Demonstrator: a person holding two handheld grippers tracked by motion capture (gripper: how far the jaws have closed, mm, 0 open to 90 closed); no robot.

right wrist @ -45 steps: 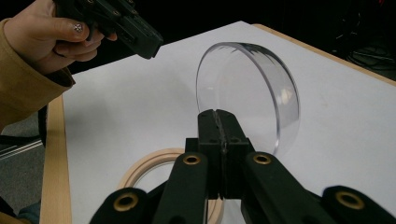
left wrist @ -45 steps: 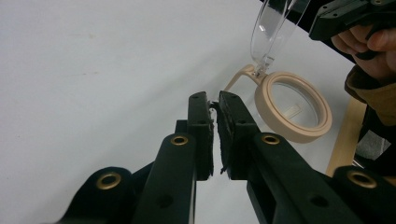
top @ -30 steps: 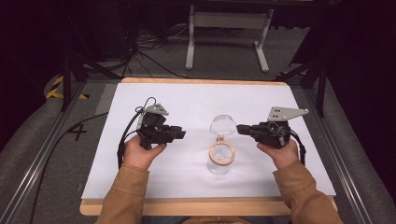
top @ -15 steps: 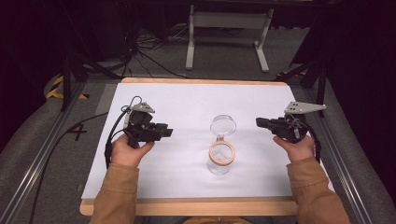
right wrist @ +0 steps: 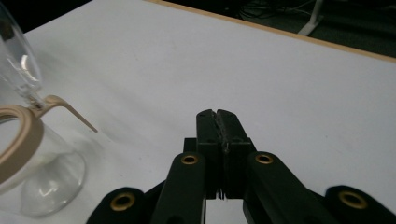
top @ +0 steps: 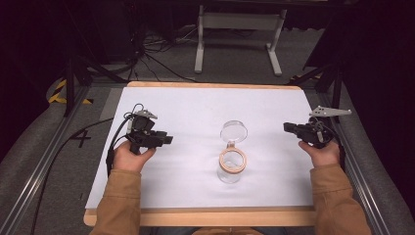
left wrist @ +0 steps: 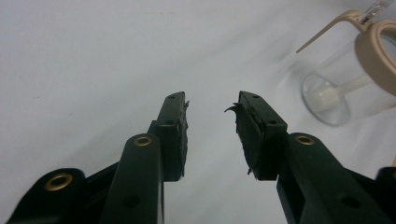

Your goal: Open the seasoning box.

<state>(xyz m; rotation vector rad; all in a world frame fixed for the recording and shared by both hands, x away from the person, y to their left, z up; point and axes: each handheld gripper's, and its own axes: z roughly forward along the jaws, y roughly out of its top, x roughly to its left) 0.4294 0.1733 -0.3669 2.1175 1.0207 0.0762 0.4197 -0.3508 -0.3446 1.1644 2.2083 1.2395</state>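
Observation:
A clear glass jar (top: 230, 167) with a tan rim stands upright near the table's middle, its hinged clear lid (top: 233, 130) swung open behind it. In the left gripper view the jar (left wrist: 348, 88) sits at the upper right. My left gripper (top: 166, 139) is held above the table's left side, well apart from the jar. Its jaws are open with nothing between them (left wrist: 210, 133). At the right edge of the table, my right gripper (top: 288, 127) points left toward the jar. Its jaws are pressed together and hold nothing (right wrist: 218, 126). The right gripper view has the jar (right wrist: 28, 149) at its left edge.
A white sheet (top: 195, 107) covers the wooden table (top: 205, 216). Metal rails (top: 44, 161) run along both sides. Behind the table are a grey stand (top: 235, 22), cables on the floor (top: 151, 58) and yellow-black tape (top: 61, 93).
Both hands have drawn outward from the jar: the left gripper to the left, the right gripper to the right. The jar with its open lid stands as before.

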